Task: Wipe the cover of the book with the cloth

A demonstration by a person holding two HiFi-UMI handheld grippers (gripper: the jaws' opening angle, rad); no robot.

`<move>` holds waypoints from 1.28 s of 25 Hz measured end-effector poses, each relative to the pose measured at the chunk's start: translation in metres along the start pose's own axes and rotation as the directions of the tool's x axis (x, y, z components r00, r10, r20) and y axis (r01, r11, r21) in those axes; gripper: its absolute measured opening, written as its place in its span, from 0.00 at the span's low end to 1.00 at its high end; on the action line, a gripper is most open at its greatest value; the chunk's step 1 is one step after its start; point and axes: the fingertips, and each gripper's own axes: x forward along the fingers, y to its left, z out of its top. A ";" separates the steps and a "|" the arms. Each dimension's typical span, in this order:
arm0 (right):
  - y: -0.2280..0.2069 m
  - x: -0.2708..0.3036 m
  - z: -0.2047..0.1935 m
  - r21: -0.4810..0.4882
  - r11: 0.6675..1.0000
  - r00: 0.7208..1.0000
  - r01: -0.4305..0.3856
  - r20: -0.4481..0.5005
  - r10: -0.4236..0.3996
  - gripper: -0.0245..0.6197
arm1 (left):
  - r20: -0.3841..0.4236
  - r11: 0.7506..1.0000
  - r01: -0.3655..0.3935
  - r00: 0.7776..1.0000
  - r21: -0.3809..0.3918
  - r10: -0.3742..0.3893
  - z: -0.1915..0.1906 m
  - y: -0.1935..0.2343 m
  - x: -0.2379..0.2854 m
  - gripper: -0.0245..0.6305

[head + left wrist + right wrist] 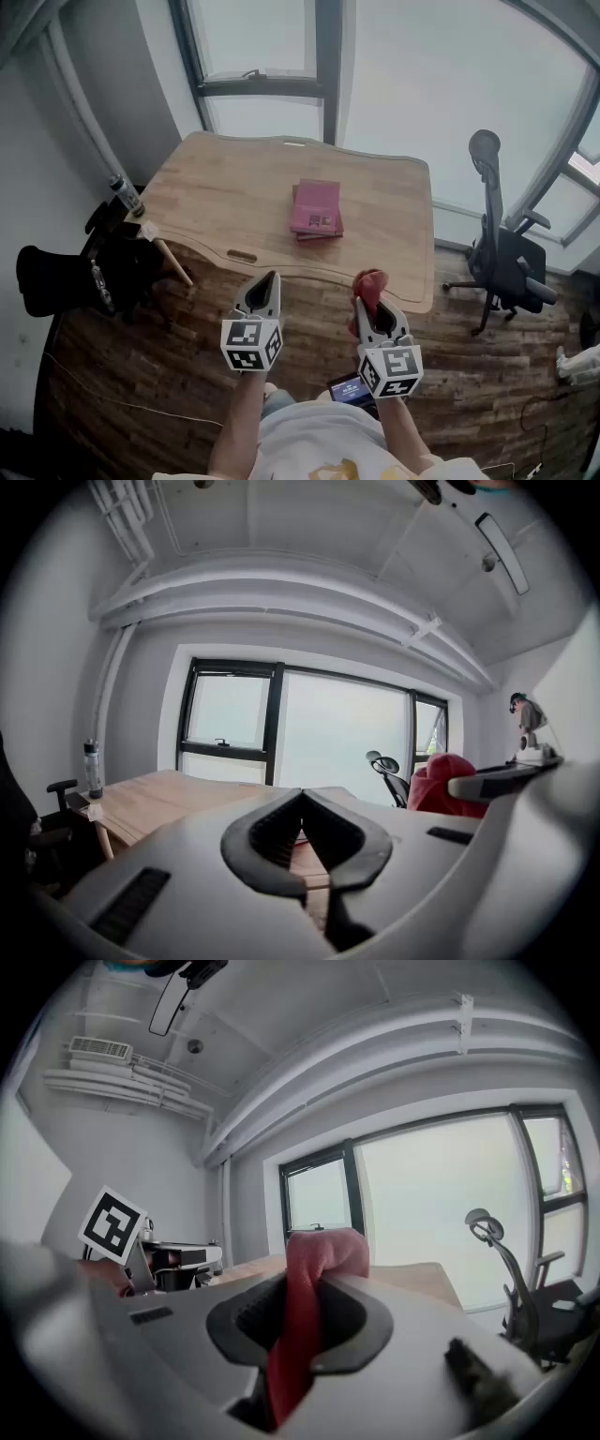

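Note:
A pink book lies on top of another book near the middle of the wooden table, far ahead of both grippers. My right gripper is shut on a red cloth, which bunches above its tips and hangs down between the jaws. My left gripper is shut with nothing in it; its black pads meet at the tip. Both grippers hover side by side in front of the table's near edge, over the floor. The red cloth also shows at the right in the left gripper view.
A black office chair stands right of the table by the windows. A bottle stands on black gear at the table's left end. A phone or small screen shows near the person's body. The floor is dark wood planks.

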 end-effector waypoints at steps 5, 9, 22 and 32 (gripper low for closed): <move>-0.005 0.004 0.000 -0.002 1.000 1.000 0.001 0.002 -0.001 0.15 | 0.001 1.000 0.007 1.000 0.006 -0.007 0.001 -0.001 0.009 0.06; -0.009 0.006 -0.002 -0.001 1.000 1.000 0.003 0.000 -0.003 0.15 | -0.006 1.000 0.012 1.000 0.017 -0.012 -0.001 -0.004 0.015 0.06; -0.031 0.054 -0.009 0.017 1.000 1.000 0.017 -0.019 -0.017 0.15 | -0.045 0.999 -0.036 0.998 0.027 0.037 -0.016 0.033 0.050 0.06; -0.069 0.176 -0.011 0.010 0.998 0.995 0.062 -0.076 -0.061 0.15 | -0.098 1.000 0.018 0.995 -0.016 -0.019 -0.022 0.093 0.181 0.06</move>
